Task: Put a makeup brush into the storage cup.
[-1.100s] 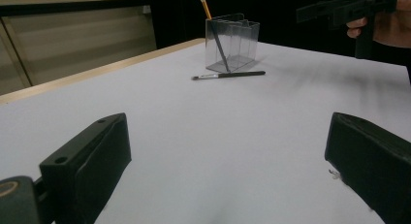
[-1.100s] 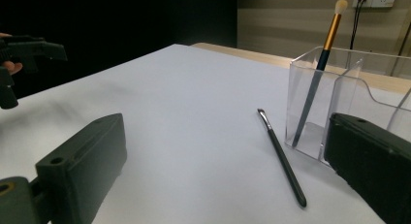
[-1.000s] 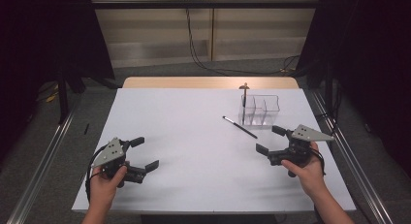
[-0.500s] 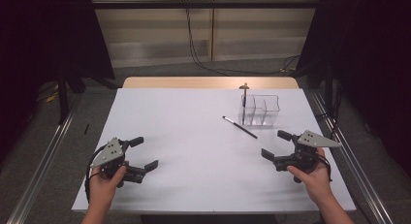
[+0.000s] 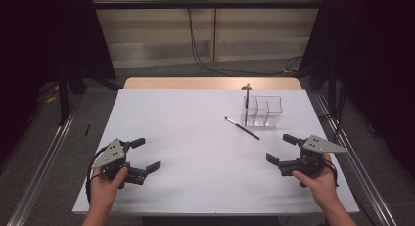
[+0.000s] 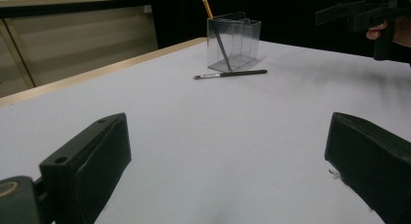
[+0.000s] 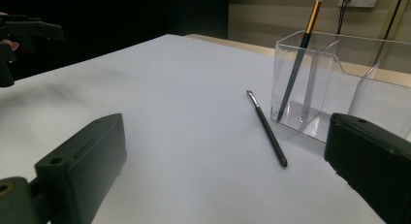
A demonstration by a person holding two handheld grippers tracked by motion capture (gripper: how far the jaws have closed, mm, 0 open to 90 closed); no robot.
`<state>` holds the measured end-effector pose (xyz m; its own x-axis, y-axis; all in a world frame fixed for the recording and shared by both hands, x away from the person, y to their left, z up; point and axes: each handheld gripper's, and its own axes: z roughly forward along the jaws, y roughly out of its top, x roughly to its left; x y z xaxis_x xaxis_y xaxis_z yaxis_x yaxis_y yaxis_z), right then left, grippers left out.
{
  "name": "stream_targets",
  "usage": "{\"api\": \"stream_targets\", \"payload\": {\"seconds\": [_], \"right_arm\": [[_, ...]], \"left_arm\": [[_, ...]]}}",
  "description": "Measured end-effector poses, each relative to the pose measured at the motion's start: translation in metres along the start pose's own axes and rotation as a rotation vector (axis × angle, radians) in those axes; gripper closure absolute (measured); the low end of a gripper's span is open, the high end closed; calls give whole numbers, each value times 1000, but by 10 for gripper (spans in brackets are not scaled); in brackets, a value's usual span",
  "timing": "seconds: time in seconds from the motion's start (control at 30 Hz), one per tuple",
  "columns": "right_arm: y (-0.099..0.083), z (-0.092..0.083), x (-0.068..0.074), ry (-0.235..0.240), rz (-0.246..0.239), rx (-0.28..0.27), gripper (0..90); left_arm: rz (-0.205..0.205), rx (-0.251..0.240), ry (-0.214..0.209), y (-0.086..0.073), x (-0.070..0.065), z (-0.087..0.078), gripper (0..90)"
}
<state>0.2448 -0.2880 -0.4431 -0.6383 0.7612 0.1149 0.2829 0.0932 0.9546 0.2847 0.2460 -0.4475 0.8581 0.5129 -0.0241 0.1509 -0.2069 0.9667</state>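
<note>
Brushes number two: one black brush (image 5: 242, 128) lies flat on the white table (image 5: 195, 138) just in front of the clear holder (image 5: 263, 110), and one blue-and-gold brush (image 5: 246, 96) stands tilted in the holder's end compartment of three. My left gripper (image 5: 143, 154) and right gripper (image 5: 280, 148) both sit with jaws spread, pinching nothing, near the table's front corners. I can read no writing anywhere.
</note>
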Motion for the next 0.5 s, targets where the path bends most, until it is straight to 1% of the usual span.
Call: {"api": "stream_targets", "payload": {"seconds": [0.2, 0.5], "right_arm": [[-2, -4, 1, 0, 1, 3, 11], [-2, -3, 3, 10, -3, 1, 12]], "left_arm": [[-1, -2, 0, 0, 0, 0, 27], [3, 3, 1, -1, 0, 0, 27]]}}
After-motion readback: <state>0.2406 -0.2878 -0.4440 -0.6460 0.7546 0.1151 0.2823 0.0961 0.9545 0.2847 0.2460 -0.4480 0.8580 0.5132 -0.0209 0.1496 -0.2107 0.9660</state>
